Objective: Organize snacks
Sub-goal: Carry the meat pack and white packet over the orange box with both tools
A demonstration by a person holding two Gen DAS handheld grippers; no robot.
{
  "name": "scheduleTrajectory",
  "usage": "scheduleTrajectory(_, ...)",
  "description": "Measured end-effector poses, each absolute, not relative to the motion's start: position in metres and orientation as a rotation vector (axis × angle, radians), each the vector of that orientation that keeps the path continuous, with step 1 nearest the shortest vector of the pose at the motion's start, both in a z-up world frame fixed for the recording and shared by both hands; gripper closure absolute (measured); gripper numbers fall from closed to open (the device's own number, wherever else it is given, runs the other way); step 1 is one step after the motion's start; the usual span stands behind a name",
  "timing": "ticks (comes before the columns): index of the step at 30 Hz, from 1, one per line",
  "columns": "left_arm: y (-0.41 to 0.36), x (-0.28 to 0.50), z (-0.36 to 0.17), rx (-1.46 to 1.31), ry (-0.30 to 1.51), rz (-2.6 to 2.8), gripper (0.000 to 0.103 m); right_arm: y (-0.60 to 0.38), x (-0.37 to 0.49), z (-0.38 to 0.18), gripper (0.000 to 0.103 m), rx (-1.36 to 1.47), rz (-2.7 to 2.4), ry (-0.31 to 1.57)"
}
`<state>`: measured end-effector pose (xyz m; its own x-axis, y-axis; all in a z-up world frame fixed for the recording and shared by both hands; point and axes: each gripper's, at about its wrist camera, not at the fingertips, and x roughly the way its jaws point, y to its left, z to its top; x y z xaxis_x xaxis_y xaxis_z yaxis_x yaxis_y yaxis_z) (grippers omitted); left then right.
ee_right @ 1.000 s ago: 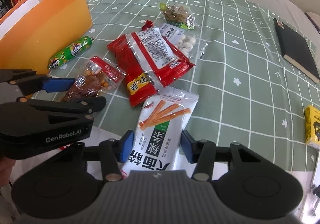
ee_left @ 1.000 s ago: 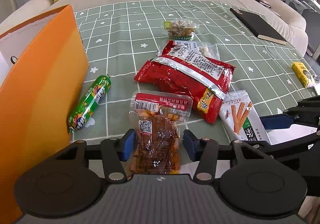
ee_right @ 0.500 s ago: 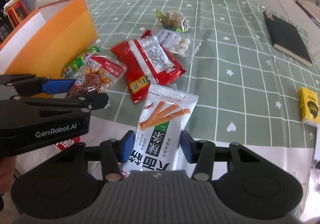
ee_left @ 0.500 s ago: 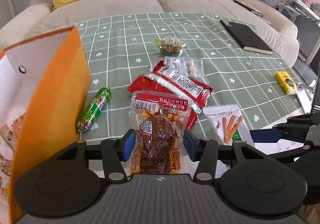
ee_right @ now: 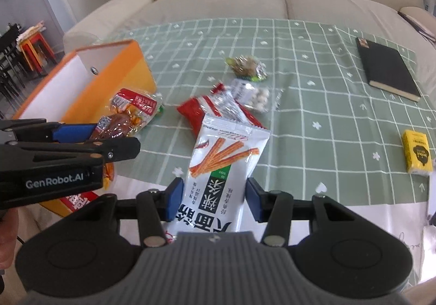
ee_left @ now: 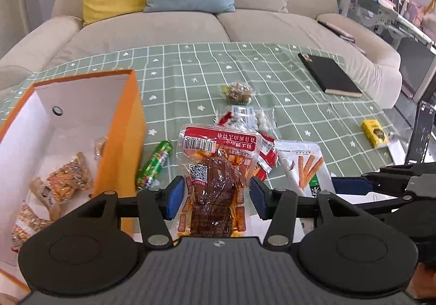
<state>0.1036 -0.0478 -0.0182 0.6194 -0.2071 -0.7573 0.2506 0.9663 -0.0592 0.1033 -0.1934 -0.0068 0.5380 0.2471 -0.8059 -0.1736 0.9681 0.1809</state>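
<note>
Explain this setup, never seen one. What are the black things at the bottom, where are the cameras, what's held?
No robot: a person holds a pair of tongs in each hand, each with a fisheye camera looking along its fingers. The left tongs grip a clear pack of brown snack; the right tongs grip a white pack of snack sticks. Both are lifted above the green checked cloth. Left on the cloth: a red bag, a green sausage, small packs, a black notebook. The orange box already holds snacks.
</note>
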Motion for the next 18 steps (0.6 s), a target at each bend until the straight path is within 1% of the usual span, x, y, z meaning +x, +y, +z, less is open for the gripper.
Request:
scheduleTrajectory(12, 0.006, 0.101, 0.025, -0.016, 0.785, -0.199, 0.044, -0.138, 0.112, 0.033, 0.055, 0.044, 0.389, 0.883)
scheduleTrajectory(18, 0.045, 0.111, 0.036, -0.017, 0.792, -0.137, 0.044, -0.097, 0.121, 0.055, 0.055, 0.005, 0.476, 0.836)
